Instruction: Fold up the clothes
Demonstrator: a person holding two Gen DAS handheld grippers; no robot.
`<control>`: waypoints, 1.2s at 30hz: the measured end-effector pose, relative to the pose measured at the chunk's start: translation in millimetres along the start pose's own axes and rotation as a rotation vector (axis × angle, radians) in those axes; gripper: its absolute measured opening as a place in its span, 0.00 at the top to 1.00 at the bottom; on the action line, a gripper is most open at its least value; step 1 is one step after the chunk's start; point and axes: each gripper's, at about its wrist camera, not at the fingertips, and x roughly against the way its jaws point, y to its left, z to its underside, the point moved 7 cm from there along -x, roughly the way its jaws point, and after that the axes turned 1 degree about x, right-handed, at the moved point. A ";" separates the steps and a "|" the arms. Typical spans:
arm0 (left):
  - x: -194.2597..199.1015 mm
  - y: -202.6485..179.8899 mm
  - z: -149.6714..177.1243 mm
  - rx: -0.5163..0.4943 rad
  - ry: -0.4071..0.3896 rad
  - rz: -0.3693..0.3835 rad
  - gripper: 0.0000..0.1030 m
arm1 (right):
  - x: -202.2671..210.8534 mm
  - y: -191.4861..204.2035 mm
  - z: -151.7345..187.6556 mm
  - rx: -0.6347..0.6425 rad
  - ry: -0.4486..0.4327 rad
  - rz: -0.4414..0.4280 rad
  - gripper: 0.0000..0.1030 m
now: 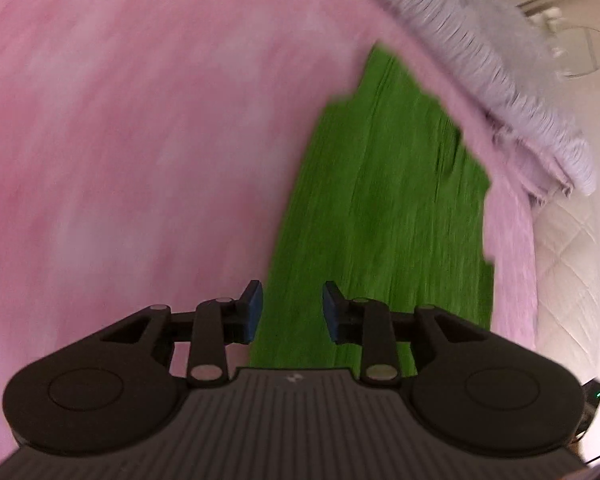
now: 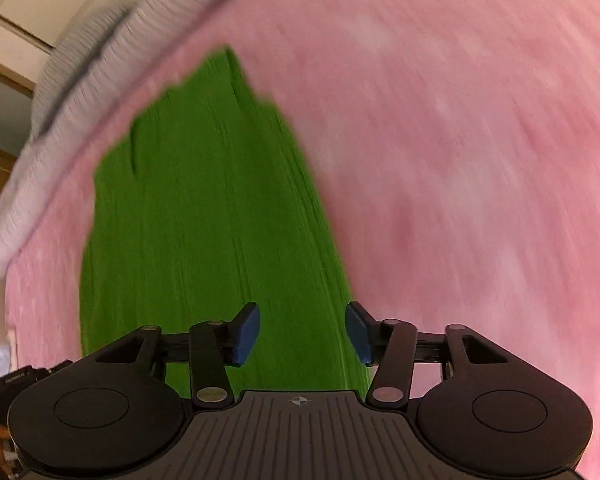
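Bed spread with a pink mottled cover [image 1: 140,140], blurred in both wrist views. Lying flat on it, a bright green garment [image 1: 380,208], long and narrow, running away toward the far edge. Along that far edge, a grey ribbed blanket [image 1: 480,64], bunched up. Below the cover at one side, white quilted mattress [image 1: 564,264].

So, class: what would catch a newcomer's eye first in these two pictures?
A bright green garment lies flat on a pink bedcover, running up the middle of both views. The left gripper and right gripper hang open and empty over it. A grey ribbed blanket borders the bed's far edge.
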 end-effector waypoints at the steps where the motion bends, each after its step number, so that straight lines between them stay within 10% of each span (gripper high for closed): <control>1: 7.8 6.7 19.2 0.032 0.013 0.000 0.69 | 6.9 -3.7 21.8 -0.039 0.015 0.003 0.48; 6: 23.6 31.0 92.8 0.199 0.071 0.032 0.65 | 12.2 -14.4 85.2 -0.169 0.058 0.031 0.46; 12: -2.5 36.3 103.4 0.305 0.040 0.127 0.63 | 0.7 -19.3 91.7 -0.279 -0.022 -0.017 0.46; 15: -18.8 36.6 101.3 0.343 0.028 0.166 0.88 | -5.3 -24.7 89.4 -0.339 -0.055 -0.047 0.49; 17: -15.5 29.8 93.0 0.272 0.021 0.163 0.95 | -4.3 -27.0 89.9 -0.343 -0.057 -0.040 0.92; 24: 98.1 -40.7 31.9 -0.177 -0.165 0.310 0.96 | 53.6 2.7 98.0 -0.474 -0.164 -0.267 0.95; 27: 124.8 -36.2 37.1 -0.293 -0.156 0.279 0.96 | 65.8 0.5 126.1 -0.543 -0.162 -0.286 0.95; 32: 61.8 50.3 73.0 -0.275 0.034 0.063 0.95 | 16.5 -15.1 189.7 -0.487 -0.093 -0.040 0.92; 36: 58.4 83.0 68.6 -0.129 0.017 0.136 0.82 | 26.1 9.4 196.2 -0.399 -0.194 -0.018 0.55</control>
